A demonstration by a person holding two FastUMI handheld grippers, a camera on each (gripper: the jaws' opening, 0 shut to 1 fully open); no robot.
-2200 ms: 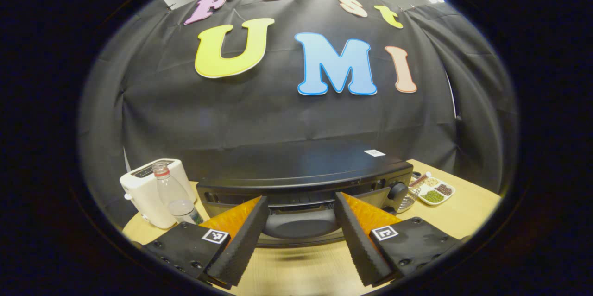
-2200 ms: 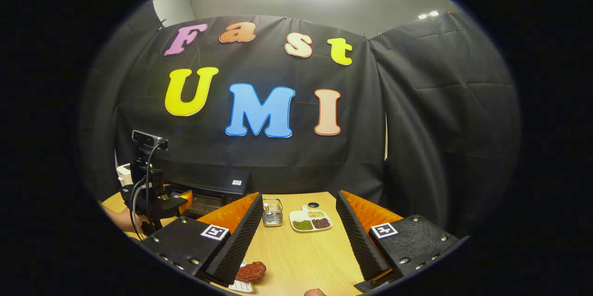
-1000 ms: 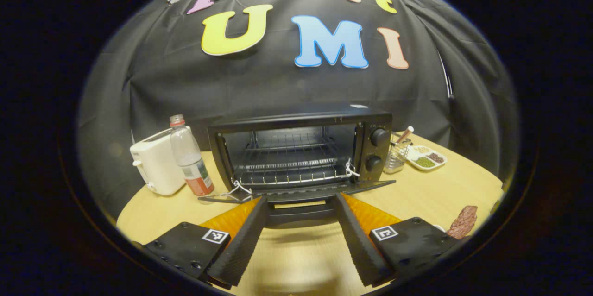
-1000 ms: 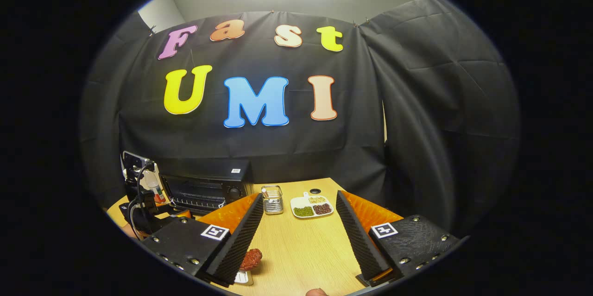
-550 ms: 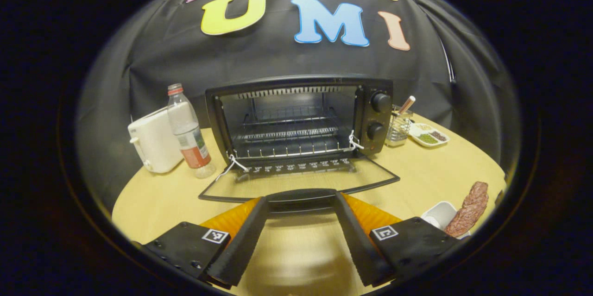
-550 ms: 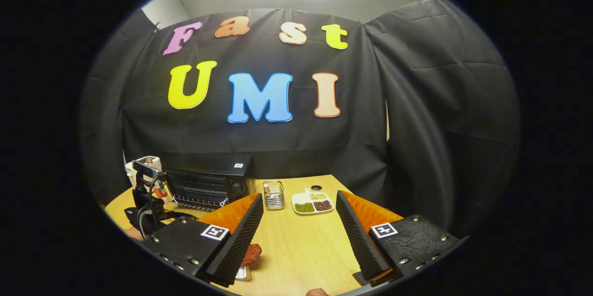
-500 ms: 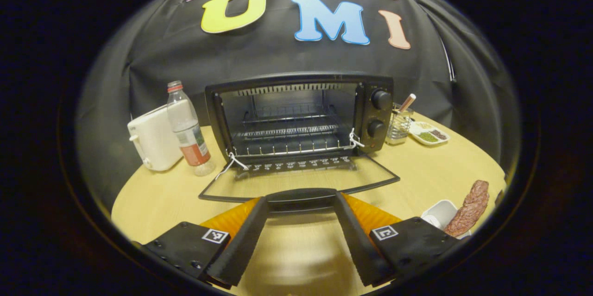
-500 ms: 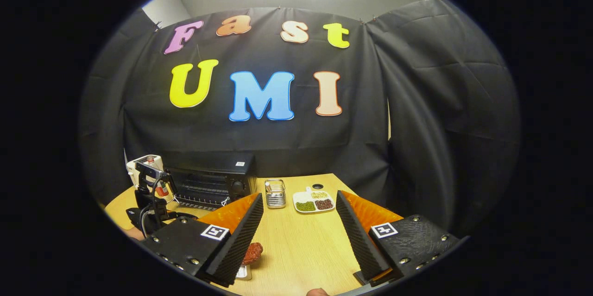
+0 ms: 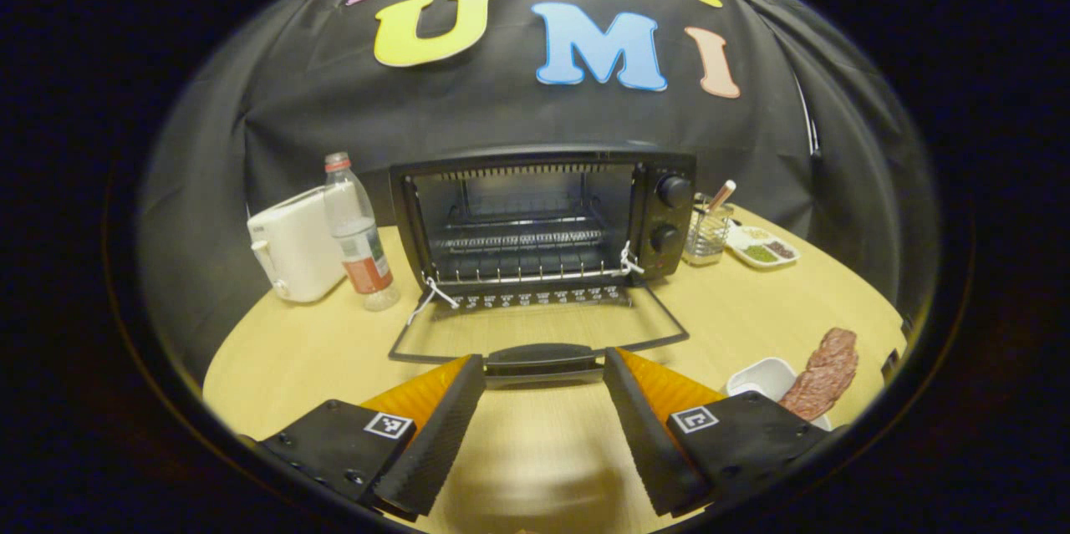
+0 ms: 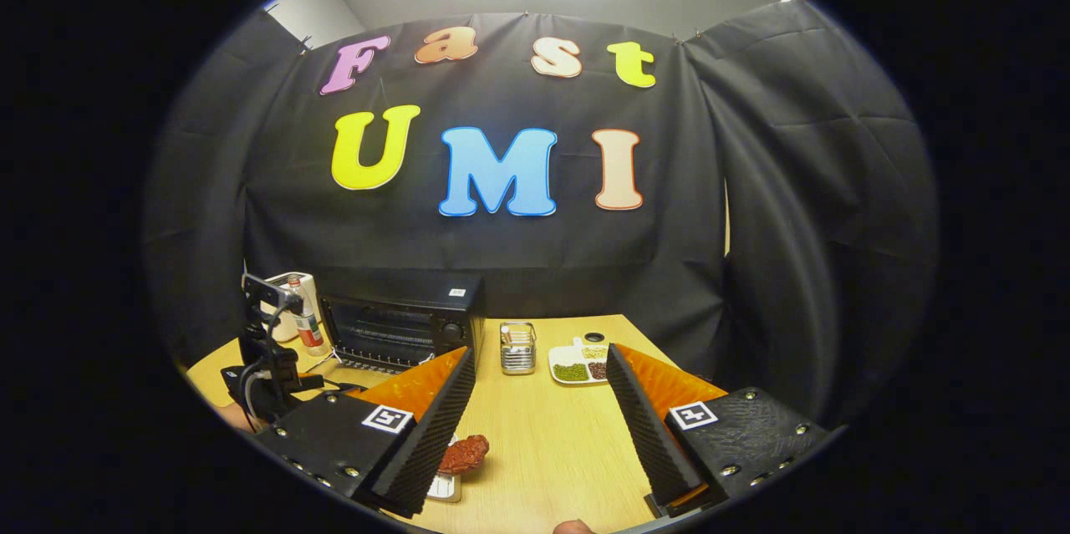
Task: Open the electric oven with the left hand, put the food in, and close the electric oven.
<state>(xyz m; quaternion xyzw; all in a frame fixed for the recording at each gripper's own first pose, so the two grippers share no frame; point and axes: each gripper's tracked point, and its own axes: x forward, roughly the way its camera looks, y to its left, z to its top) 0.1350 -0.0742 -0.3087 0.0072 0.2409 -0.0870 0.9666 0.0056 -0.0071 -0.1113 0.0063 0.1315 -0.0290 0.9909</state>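
Lying on a small white dish [image 9: 756, 373] at the desk's [image 9: 334, 350] near right, the food [image 9: 823, 360] (a reddish strip of meat, long axis running near to far) sits just ahead and left of the right hand-held gripper [image 10: 539, 434], which hovers low with its fingers spread and nothing between them. That hand is clearly nearer to it. Facing the electric oven [image 9: 543, 221], whose door [image 9: 539, 333] hangs fully down, the left hand-held gripper [image 9: 542, 434] is level, fingers parted, just short of the door handle [image 9: 542, 357].
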